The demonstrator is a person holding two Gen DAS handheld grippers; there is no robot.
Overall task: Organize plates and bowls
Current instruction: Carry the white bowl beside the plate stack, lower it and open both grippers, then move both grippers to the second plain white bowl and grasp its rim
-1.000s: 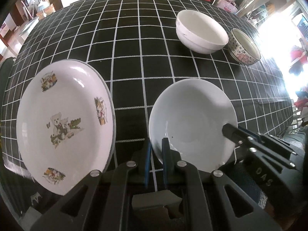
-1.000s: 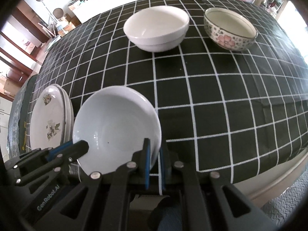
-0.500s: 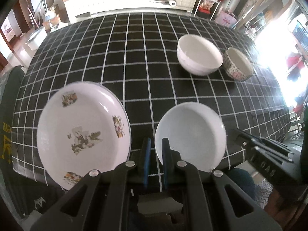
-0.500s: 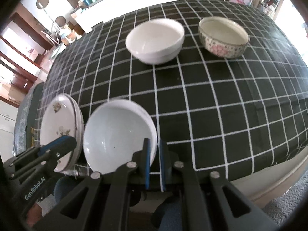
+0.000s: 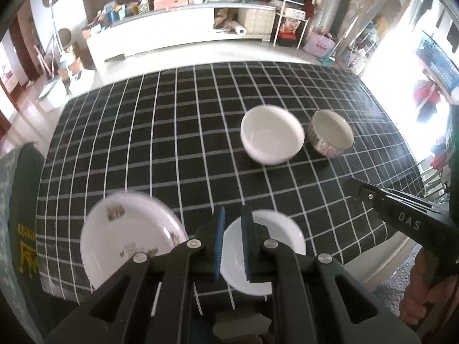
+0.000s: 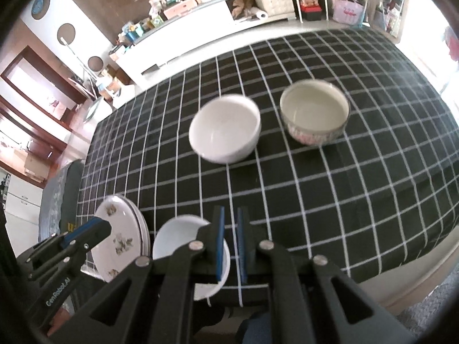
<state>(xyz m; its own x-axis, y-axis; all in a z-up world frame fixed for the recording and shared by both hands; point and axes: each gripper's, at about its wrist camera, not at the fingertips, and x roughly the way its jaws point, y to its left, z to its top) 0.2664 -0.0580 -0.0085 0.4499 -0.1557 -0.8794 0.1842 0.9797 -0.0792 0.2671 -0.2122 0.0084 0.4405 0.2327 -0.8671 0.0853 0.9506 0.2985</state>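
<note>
Both tools, left tool point(image 5: 233, 239) and right tool point(image 6: 229, 240), have a small gap and pinch nothing. At 6 o'clock sit the small white plate point(image 5: 275, 246) and picture plate point(image 5: 126, 238), unstacked. At 1 o'clock, the white round bowl point(image 5: 271, 139) and flowery bowl point(image 5: 330, 136) wait apart.

Your worktop point(image 5: 178, 149) wears a black cloth crossed by thin white lines in a square grid. The plate point(image 5: 126, 246) near you is white with small brown-and-green picture prints scattered on it. The shallow dish point(image 5: 275, 229) beside it is plain white, as is the deeper bowl point(image 5: 271, 140) farther off. The other bowl point(image 6: 314, 114) has a cream inside and a pink-flowered, speckled outside. Both your grippers, left point(image 5: 233, 243) and right point(image 6: 230, 246), are black with blue pads on the jaws.
</note>
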